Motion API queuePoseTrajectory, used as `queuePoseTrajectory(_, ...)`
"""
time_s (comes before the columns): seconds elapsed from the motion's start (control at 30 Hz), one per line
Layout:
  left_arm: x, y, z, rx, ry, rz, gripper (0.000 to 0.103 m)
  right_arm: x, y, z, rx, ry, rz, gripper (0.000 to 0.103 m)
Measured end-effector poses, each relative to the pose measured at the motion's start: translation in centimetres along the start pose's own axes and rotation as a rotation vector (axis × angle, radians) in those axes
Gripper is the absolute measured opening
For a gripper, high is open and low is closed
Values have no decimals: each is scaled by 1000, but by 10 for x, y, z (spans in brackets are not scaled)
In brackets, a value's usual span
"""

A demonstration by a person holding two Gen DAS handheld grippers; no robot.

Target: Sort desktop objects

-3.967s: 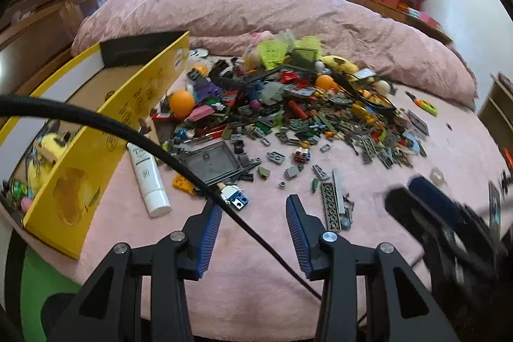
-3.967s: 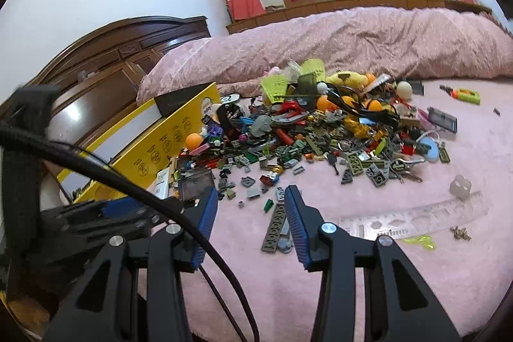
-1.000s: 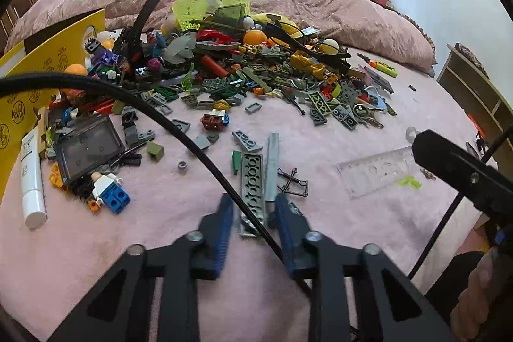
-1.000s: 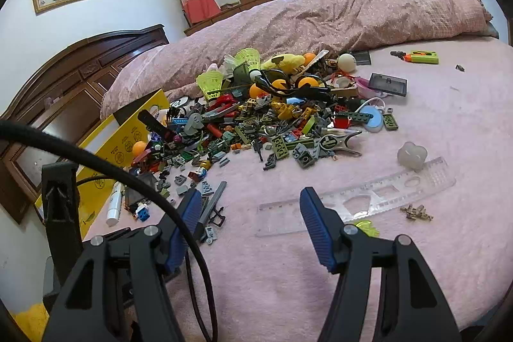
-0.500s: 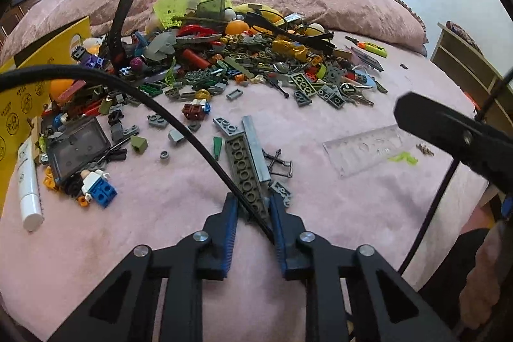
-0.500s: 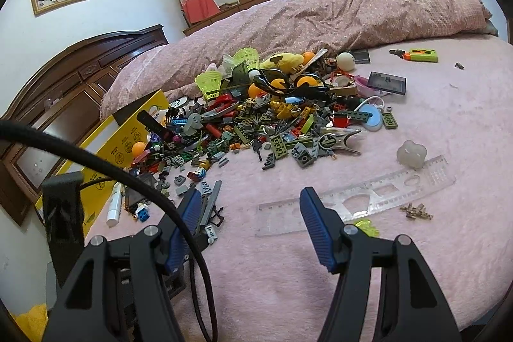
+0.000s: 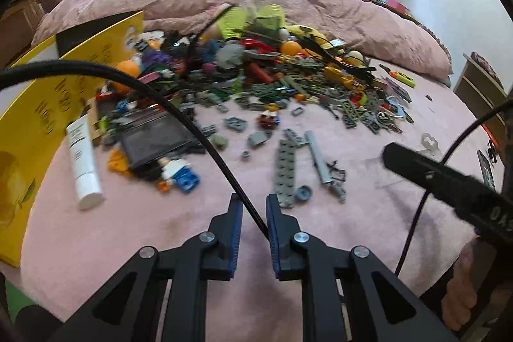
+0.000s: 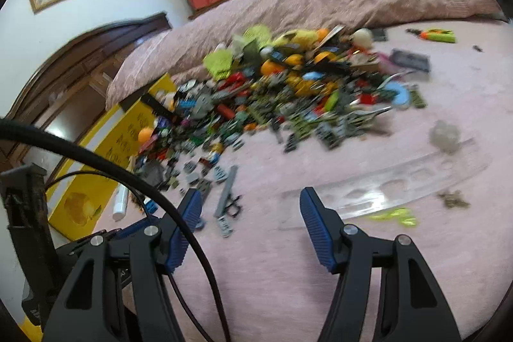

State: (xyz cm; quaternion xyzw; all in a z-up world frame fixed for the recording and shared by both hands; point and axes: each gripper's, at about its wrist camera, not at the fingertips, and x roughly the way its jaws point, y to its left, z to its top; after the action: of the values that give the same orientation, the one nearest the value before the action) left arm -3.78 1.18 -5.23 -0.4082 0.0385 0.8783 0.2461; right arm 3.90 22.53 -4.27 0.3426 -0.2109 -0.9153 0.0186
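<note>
A big heap of mixed toy bricks and small objects (image 7: 282, 79) lies on the pink bed; it also shows in the right wrist view (image 8: 288, 98). A long grey studded plate (image 7: 285, 172) and a grey bar (image 7: 317, 161) lie loose at its near edge. My left gripper (image 7: 251, 207) sits just short of the plate, jaws narrowly apart, with only the black cable between them. My right gripper (image 8: 250, 210) is wide open and empty above the blanket, near a clear plastic ruler (image 8: 400, 185).
A yellow cardboard box (image 7: 38, 104) stands at the left, with a white tube (image 7: 81, 156) beside it. A minifigure with a blue brick (image 7: 179, 172) and a dark tray (image 7: 154, 140) lie near. A wooden shelf (image 7: 484, 98) stands at the far right.
My left gripper has pulled back from the grey plate and turned left, and both views are now motion-blurred. The plate stays on the blanket. The right gripper has tilted and stays open.
</note>
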Motion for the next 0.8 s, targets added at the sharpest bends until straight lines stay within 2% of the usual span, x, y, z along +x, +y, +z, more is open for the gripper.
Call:
queuePoseTrajectory(0.23, -17, 17, -1, -26, -39, -4, 15, 34, 35, -2, -110, 99, 3, 49)
queuePoseTrajectory(0.4, -26, 33, -4, -61, -50, -22, 15, 53, 52, -7, -121, 164, 52, 49)
queuePoseTrajectory(0.53, -30, 45, -5, -76, -35, -41, 15, 60, 62, -6, -135, 165, 39, 49)
queuePoseTrajectory(0.63, -29, 36, 0, -62, -39, -91, 15, 57, 52, -3, -93, 149, 23, 49)
queuePoseTrajectory(0.8, -3, -2, 12, 39, -16, -151, 18, 38, 23, 5, -42, 120, -49, 49)
